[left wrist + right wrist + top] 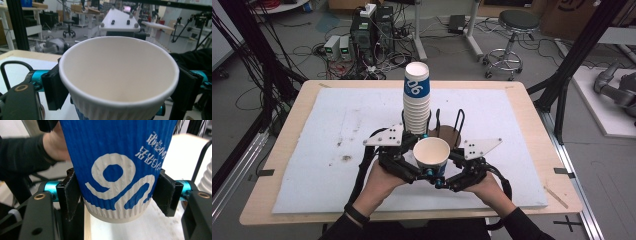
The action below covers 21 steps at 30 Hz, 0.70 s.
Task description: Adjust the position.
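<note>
Both the left gripper [424, 172] and right gripper [443, 181] pinch one blue paper cup [432, 154] between their fingers, just in front of the cup stack [417, 97]. Likely mid-handover; next, one gripper should release.

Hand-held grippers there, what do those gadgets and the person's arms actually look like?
Each hand-held gripper, left and right, is a black frame with two flat black jaws, teal metal fittings beside them and brass-ringed screw holes. A pale three-cornered plate with dark dots tops each. Black cables loop off by the hands. The person wears dark sleeves and a black wristband on the left wrist.
</note>
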Available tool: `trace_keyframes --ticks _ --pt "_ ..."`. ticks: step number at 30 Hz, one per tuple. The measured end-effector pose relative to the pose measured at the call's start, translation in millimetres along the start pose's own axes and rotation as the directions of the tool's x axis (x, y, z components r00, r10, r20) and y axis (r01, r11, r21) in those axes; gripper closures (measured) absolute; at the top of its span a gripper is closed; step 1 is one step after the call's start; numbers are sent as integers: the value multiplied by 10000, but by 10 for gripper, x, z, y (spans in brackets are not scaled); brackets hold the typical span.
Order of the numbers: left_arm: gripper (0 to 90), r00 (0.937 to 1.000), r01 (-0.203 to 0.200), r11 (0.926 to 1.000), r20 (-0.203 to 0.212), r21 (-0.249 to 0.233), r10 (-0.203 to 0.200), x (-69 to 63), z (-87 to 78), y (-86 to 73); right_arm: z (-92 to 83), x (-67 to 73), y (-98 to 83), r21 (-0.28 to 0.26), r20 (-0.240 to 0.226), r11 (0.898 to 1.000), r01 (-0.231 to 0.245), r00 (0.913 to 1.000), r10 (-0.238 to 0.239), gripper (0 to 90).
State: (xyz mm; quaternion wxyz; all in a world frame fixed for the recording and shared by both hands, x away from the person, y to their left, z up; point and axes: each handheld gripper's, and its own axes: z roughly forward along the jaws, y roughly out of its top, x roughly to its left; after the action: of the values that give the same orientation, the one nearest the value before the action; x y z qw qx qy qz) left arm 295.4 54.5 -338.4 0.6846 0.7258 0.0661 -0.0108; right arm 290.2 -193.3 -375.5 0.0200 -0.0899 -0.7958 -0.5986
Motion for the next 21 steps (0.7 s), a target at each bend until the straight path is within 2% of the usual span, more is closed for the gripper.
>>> trace_keyframes --ticks 5,13,15,16,21 --pt "201 10000 55 9998 2 -194 -55 22 10 -1 11 3 -19 -324 24 9993 -175 9998 176 305" --pt "235 9999 -61 9999 92 88 60 41 6 0 19 16 -41 -274 278 9996 -123 9995 130 293" --pt "239 9998 -161 9997 84 163 160 38 4 3 20 23 -37 -303 352 9994 -160 9992 171 249" --pt "240 9997 -224 9994 23 253 223 36 6 4 21 25 -30 -376 378 9991 -208 9990 223 221" --pt "241 9994 -338 9987 24 383 337 32 21 -5 -1 31 4 -830 429 9958 -376 9982 412 210"
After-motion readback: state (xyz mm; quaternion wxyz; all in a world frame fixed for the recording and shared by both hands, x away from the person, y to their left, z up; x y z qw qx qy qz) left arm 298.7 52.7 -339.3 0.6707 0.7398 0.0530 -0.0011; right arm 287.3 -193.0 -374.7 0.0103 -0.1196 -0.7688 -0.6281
